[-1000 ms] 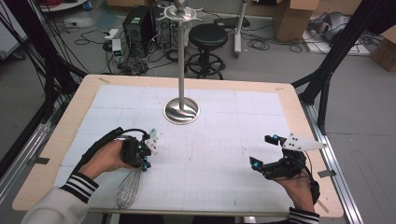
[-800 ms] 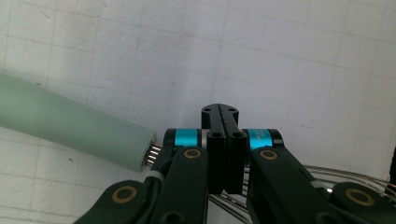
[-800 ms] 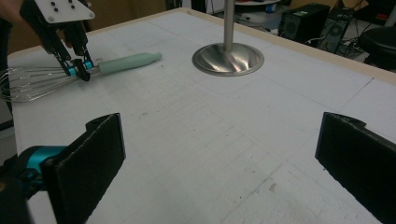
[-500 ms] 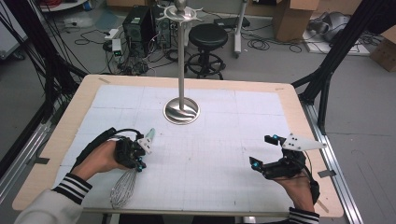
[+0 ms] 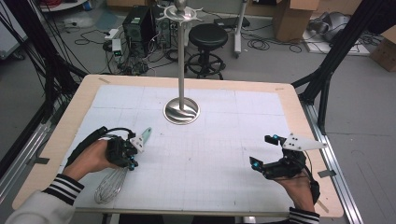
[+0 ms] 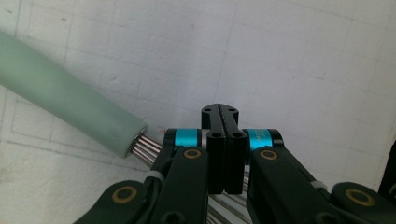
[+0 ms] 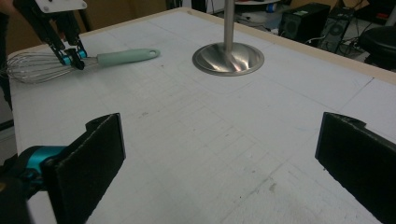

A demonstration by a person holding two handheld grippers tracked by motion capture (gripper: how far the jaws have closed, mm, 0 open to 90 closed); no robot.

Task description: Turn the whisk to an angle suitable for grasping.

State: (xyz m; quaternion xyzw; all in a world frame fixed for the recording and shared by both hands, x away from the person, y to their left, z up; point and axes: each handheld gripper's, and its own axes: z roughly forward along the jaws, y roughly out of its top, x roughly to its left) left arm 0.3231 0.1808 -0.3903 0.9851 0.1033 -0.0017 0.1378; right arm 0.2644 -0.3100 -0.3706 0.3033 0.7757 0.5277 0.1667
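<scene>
Left tool (image 5: 132, 156): sitting near the worktop's left front corner, its jaws clamping together on the bare wires of the whisk, just where they leave the handle; the left gripper view is showing the two black jaws pressed against each other with wires running under them.
Whisk (image 5: 112, 184): lying slantwise by the front left of the worktop (image 5: 224, 186), wire balloon pointing toward the front edge, pale green handle (image 5: 145, 135) pointing inward toward the middle; the right gripper view is showing it lying low along the white mat.
Right tool (image 5: 265, 151): hovering near the right front corner, well apart from the whisk, jaws standing wide apart with nothing between them.
Person's hands: left hand (image 5: 93, 158) wrapping the left tool, right hand (image 5: 296, 186) holding the right tool from the front edge.
Stand (image 5: 181, 70): standing upright on its round steel base (image 5: 181, 111), beyond both tools, toward the middle of the far edge.
</scene>
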